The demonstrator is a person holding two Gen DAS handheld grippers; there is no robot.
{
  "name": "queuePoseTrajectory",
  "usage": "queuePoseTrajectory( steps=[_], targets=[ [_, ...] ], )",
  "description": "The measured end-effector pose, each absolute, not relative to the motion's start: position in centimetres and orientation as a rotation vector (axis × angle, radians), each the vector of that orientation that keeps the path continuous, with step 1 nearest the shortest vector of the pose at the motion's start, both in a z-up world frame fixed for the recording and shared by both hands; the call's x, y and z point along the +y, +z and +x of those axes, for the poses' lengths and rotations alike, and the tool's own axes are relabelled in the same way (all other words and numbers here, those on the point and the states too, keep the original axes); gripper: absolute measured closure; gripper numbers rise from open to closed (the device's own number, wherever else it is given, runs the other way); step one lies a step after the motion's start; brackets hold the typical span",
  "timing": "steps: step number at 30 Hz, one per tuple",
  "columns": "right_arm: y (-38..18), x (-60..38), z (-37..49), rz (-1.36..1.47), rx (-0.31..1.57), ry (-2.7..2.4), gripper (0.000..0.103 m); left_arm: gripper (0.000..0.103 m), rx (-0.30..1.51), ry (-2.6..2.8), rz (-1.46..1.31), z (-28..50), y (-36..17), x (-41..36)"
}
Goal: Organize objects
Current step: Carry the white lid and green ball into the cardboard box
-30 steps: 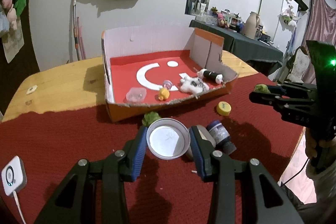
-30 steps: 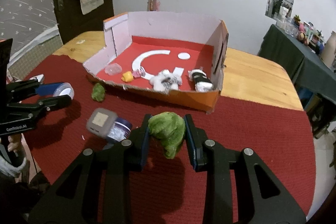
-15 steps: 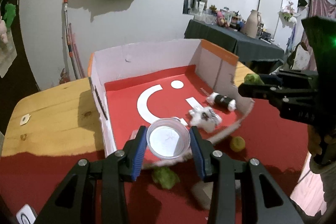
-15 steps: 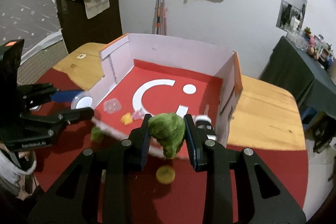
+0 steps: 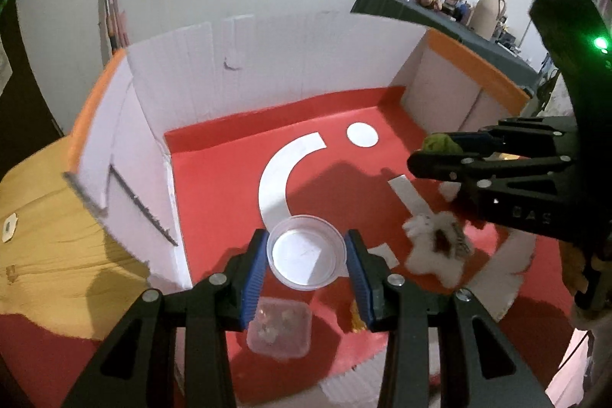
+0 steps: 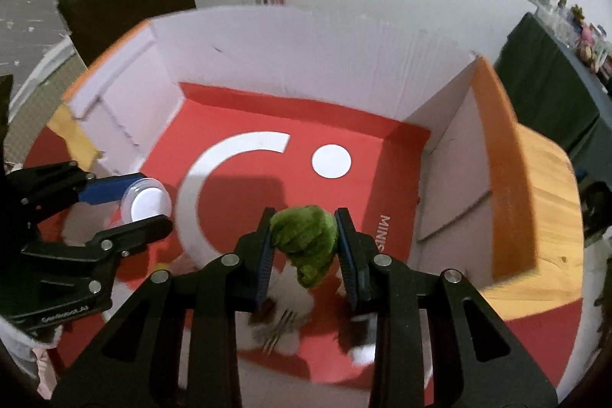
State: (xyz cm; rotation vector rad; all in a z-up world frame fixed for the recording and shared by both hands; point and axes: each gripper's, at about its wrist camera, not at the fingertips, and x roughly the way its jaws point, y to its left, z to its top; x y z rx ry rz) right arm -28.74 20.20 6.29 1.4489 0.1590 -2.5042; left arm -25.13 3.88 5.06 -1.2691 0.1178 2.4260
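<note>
Left claw (image 5: 306,251) clamped on a round white-lidded plastic tub (image 5: 305,252), pads pressing both sides, held in the air over the red floor of the cardboard box (image 5: 237,64). Right claw (image 6: 305,236) nearly closed, gripping a green fuzzy toy (image 6: 306,239), also in the air above the box floor, near the white arc. Both claws tilt down into the box. Lying in the box: white fluffy toy (image 5: 436,247), small clear square container (image 5: 279,329) below the left claw, a yellow item partly hidden. Box sits on the wooden bench (image 5: 46,217) with a red cloth.
</note>
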Motion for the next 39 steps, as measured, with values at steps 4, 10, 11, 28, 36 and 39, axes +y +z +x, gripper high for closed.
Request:
queuePoseTrajectory(
  steps=[4,10,11,28,36,39],
  targets=[
    [5.1,20.1,-29.9,1.520,0.190,-2.475,0.074,0.060,0.113,2.417,-1.286,-25.7,4.6,3.9],
    [3.6,19.8,-30.3,1.593,0.265,-2.439,0.074,0.060,0.107,2.383,-1.324,-26.0,3.8,4.1],
    [3.3,19.8,-30.2,1.602,0.267,-2.435,0.074,0.060,0.105,2.377,-1.331,-26.0,3.6,4.1],
    [3.5,20.7,-28.6,1.607,0.267,-2.426,0.073,0.060,0.116,2.373,-1.340,-26.1,3.0,4.7],
    [3.7,21.2,-27.7,1.608,0.273,-2.429,0.073,0.060,0.123,2.376,-1.340,-26.2,2.9,4.9],
    [3.7,21.3,-27.4,1.607,0.270,-2.431,0.073,0.060,0.125,2.378,-1.340,-26.2,2.9,4.8]
  ],
)
